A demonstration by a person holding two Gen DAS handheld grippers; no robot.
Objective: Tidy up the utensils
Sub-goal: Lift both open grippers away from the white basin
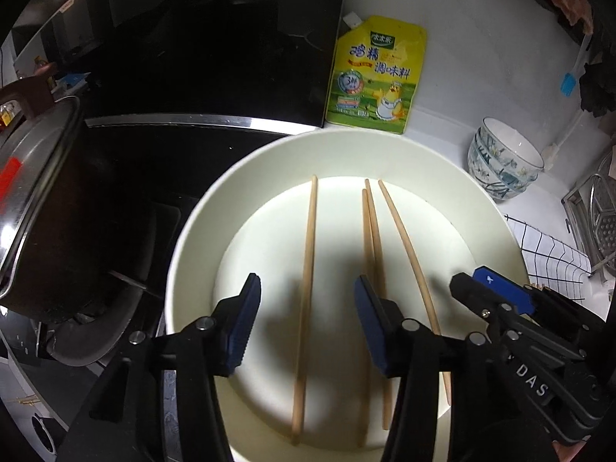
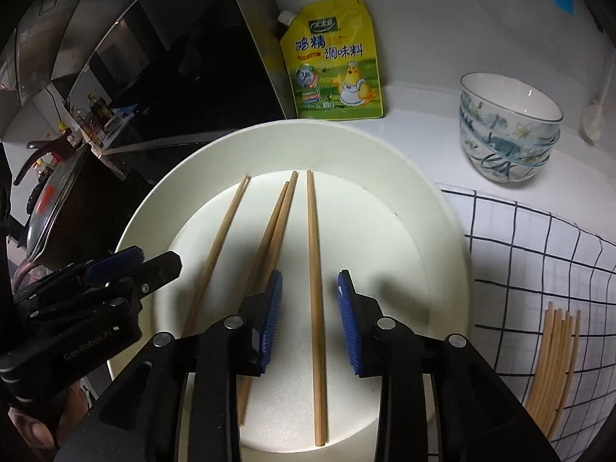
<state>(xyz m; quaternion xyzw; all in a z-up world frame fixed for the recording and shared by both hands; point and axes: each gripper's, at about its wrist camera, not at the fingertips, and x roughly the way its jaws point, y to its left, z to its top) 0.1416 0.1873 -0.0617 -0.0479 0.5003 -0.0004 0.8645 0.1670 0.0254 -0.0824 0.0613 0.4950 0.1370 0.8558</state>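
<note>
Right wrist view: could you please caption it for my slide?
Open right gripper straddles one of four chopsticks in a white bowl.

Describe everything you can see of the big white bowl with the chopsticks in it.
The white bowl is wide and round with a tall plain wall and a flat bottom, matte like paper or plastic. It stands upright on the counter in front of a yellow seasoning pouch, beside a checked cloth. Four wooden chopsticks lie on its bottom, two of them touching. Shadows fall across the inside.
</note>
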